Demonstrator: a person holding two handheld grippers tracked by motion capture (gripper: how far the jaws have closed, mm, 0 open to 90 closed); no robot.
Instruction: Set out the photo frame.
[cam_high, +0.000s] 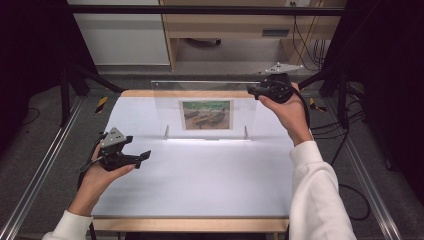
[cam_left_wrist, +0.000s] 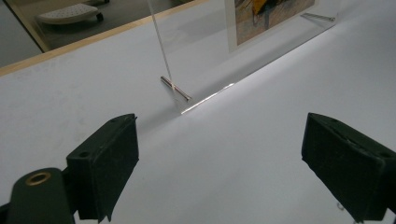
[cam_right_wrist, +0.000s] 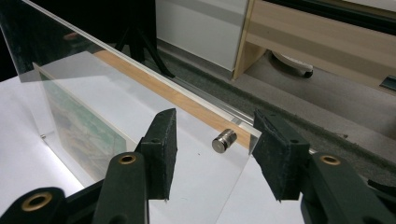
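Clear acrylic frame (cam_high: 205, 107) upright at upper centre of surface (cam_high: 200, 180), long axis left-right; right tool (cam_high: 257, 90) spread astride its upper right corner, nearer; left tool (cam_high: 142, 156) spread, empty, lower left.

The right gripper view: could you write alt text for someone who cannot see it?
Two black padded jaws of the right gripper stand on either side of the top corner of a clear acrylic picture frame, near a small silver standoff screw, without visibly pressing on it. The frame holds a greenish picture and stands on a white table.
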